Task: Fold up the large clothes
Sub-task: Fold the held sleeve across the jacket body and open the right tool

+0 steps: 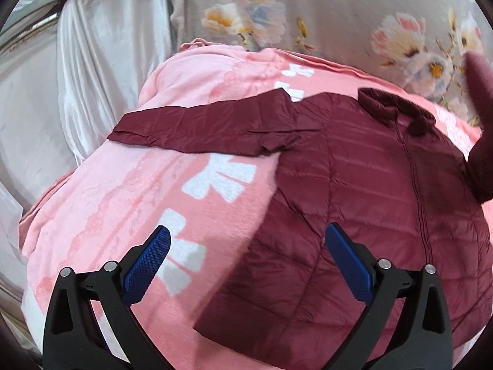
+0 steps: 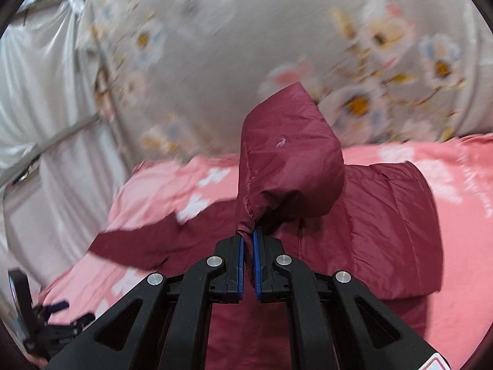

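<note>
My right gripper (image 2: 248,234) is pinched nearly closed on the sleeve (image 2: 289,166), blue pads squeezing a bunched bit of thin, slick maroon shell, and the sleeve stands up off the bed in a puffy, hood-like fold with a stitched seam running down to my fingers. My left gripper (image 1: 246,240) hangs spread wide over the jacket (image 1: 369,191), gripping nothing, its knurled blue pads (image 1: 144,265) apart, one above the blanket (image 1: 123,191), one above the quilting. The jacket is a light down piece, diamond and bar quilting, lying flat, front up, zipper closed. Its long axis runs from the hem near my left fingers away to the collar (image 1: 394,108), which points at the floral sheet (image 1: 308,9). The other sleeve (image 1: 200,126) lies flat and creased, stretched out sideways to the left across the fleecy pink blanket with its white bow shapes. Shiny white satin (image 1: 101,55) drapes at the far left.
</note>
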### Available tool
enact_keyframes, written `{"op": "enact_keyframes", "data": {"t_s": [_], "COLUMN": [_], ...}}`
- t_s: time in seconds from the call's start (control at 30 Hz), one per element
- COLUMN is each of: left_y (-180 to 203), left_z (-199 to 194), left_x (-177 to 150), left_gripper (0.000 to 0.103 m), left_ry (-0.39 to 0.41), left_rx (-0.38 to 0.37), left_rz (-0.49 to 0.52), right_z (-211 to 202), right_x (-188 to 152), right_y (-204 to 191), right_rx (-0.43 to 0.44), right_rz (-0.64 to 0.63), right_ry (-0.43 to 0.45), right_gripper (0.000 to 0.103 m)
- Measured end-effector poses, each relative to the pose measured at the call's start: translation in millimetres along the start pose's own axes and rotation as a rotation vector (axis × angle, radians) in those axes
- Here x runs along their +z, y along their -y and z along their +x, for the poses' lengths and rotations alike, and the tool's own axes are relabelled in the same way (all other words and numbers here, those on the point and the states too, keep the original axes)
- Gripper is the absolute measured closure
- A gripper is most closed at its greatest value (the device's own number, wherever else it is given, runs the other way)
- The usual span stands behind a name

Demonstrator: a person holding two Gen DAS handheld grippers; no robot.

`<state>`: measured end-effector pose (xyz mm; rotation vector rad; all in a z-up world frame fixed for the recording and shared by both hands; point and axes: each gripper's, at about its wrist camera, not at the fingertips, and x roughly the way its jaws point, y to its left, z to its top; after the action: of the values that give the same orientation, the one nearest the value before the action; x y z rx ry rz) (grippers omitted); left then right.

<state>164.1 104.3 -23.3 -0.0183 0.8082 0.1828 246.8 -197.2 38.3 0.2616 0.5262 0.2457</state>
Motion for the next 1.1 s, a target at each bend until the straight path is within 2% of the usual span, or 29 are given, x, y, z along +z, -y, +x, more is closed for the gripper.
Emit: {"op": "enact_keyframes", "data": {"t_s": [0.07,0.17,0.27,0.4,0.43,0.5,0.53,0.6,0.7,0.8,0.83,0.87,0.93,0.97,1.0,1.03,1.1], "left_y": [-8.6,-19.3,-23.6,-18.6,-14.2,-4.7,3.4,18.9,40.7,54.4,56.6,58.5,61.9,63.5,66.2,68.4,76.3], "left_z": [1.2,5.9,12.6,24.2,28.8,37.2,43.6,54.8,77.0,103.2,106.0,105.8,102.5,102.3,101.9,102.9,105.7], "left_x": [1.6,4.0,6.0,10.0,11.4,12.9,13.5,12.4,7.5,-3.6,-5.9,-6.3,-3.3,-1.6,1.3,3.5,9.2], "left_gripper": [0.005,0.005,0.005,0.005,0.005,0.005,0.005,0.005,0.005,0.008,0.008,0.008,0.01,0.014,0.026,0.032,0.037], "left_ry": [0.005,0.004,-0.007,-0.039,-0.054,-0.087,-0.112,-0.15,-0.227,-0.341,-0.359,-0.362,-0.342,-0.343,-0.351,-0.362,-0.38], "left_rx": [0.001,-0.006,-0.032,-0.134,-0.183,-0.272,-0.334,-0.412,-0.449,-0.537,-0.559,-0.549,-0.551,-0.57,-0.606,-0.623,-0.644], "left_rz": [-0.012,-0.03,-0.04,-0.057,-0.068,-0.093,-0.115,-0.145,-0.168,-0.28,-0.318,-0.339,-0.357,-0.36,-0.37,-0.376,-0.377], "right_z": [19.5,48.8,73.1,78.4,70.3,51.4,38.1,18.6,-12.0,-32.5,-37.2,-42.8,-46.9,-47.0,-45.5,-42.9,-35.2], "right_x": [-17.3,-60.6,-97.6,-124.6,-126.0,-122.8,-120.7,-114.6,-103.9,-98.8,-98.8,-98.2,-96.9,-96.2,-96.1,-94.8,-92.0], "right_y": [-18.2,-37.4,-50.0,-59.3,-59.1,-54.4,-49.7,-37.8,4.2,53.9,72.7,97.5,131.9,151.5,163.6,176.1,191.9], "right_rx": [0.025,0.046,0.044,0.035,0.044,0.049,0.041,0.016,-0.056,-0.137,-0.162,-0.185,-0.196,-0.202,-0.205,-0.205,-0.207], "right_rz": [-0.018,-0.049,-0.09,-0.117,-0.105,-0.076,-0.06,-0.025,0.082,0.202,0.254,0.326,0.422,0.475,0.506,0.535,0.567], "right_ry": [-0.056,-0.175,-0.269,-0.318,-0.307,-0.266,-0.237,-0.203,-0.157,-0.121,-0.111,-0.095,-0.072,-0.06,-0.053,-0.046,-0.041], "right_gripper": [0.098,0.097,0.089,0.07,0.066,0.05,0.049,0.049,0.048,0.048,0.048,0.047,0.047,0.047,0.047,0.047,0.047]}}
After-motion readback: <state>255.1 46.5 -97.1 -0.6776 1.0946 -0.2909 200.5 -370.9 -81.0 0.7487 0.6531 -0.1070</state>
